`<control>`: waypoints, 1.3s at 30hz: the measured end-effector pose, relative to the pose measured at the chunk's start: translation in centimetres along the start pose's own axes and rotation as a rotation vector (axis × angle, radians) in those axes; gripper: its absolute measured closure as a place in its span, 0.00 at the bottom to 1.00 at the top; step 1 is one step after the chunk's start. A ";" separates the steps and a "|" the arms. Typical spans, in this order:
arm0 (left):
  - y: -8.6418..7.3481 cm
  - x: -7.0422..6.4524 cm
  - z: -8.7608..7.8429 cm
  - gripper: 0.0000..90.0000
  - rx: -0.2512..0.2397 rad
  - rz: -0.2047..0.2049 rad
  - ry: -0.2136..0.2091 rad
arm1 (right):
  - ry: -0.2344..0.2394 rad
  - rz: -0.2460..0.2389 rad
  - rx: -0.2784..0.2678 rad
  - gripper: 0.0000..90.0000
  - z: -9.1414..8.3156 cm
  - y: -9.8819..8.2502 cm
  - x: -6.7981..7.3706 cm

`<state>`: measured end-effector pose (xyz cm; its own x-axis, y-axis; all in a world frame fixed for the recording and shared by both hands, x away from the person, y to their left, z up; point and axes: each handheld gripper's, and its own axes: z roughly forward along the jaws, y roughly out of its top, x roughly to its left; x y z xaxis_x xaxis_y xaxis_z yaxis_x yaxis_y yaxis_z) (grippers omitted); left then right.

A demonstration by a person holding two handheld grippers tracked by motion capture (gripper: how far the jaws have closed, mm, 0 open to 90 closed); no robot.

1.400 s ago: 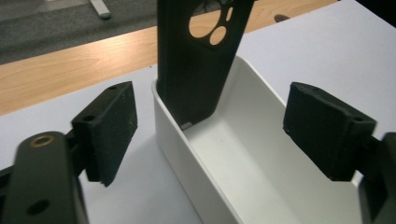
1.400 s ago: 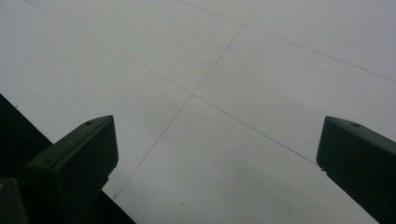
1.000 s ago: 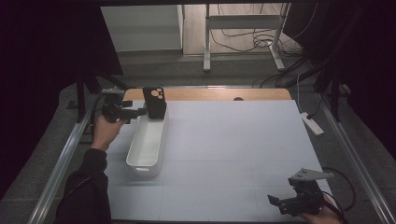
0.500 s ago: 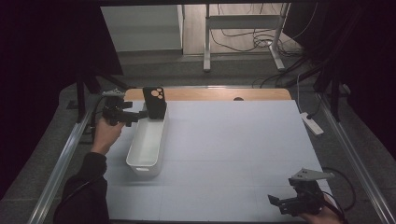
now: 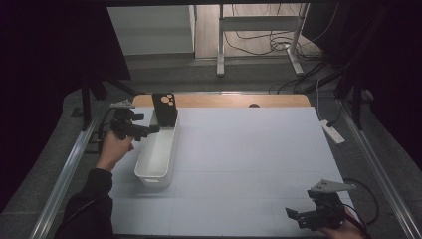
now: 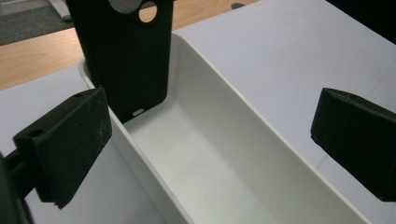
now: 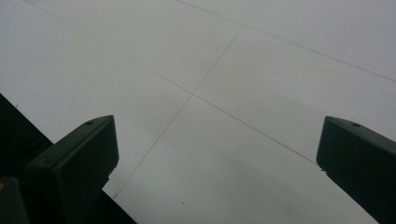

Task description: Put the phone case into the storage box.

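Left gripper [image 5: 152, 129] released, phone case [image 5: 165, 109] standing in the bin [image 5: 149, 172].

I see the left gripper's jaws spread wide, having just been opening, and nothing is pinched between them; in the left gripper view the pads [image 6: 70, 144] sit clear of the case [image 6: 126, 51], just beside the bin's [image 6: 261, 126] far end. The case is black, matte, a flat slab with round camera cutouts at its top (long axis nearly upright, leaning on the bin's far end wall, lower edge down inside). The bin is white, smooth plastic, long and narrow with rounded corners, its long axis running away from me on the pale table [image 5: 249, 149]. The right gripper [image 5: 301, 217] hovers at the near right corner, jaws wide apart and empty over the bare sheet [image 7: 224, 93].
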<state>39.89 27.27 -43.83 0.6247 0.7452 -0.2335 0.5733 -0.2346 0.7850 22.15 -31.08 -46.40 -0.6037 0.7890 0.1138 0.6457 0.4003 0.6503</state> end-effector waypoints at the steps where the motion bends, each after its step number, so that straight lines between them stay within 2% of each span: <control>1: -0.1 -0.1 0.0 0.00 -0.002 0.001 -0.003 | 0.000 0.000 0.000 0.00 0.0 0.0 0.0; 14: -0.9 -1.6 -0.3 0.00 -0.005 0.018 -0.018 | -0.004 -0.002 0.001 0.00 0.0 0.0 0.0; 19: -1.1 -2.4 -0.6 0.00 -0.010 0.036 -0.026 | -0.006 -0.003 0.003 0.00 0.0 0.0 0.0; 32: -1.8 -4.0 -0.9 0.00 0.002 0.068 -0.080 | -0.004 -0.004 0.007 0.00 0.0 0.0 0.1; 39: -2.5 -4.7 -1.1 0.00 -0.024 0.056 -0.092 | -0.003 -0.004 0.005 0.00 0.0 0.0 0.1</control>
<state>34.90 25.04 -44.09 0.7022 0.6704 -0.2397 0.5241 -0.2588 0.8114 22.11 -30.97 -46.39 -0.6045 0.7891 0.1091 0.6458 0.4054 0.6470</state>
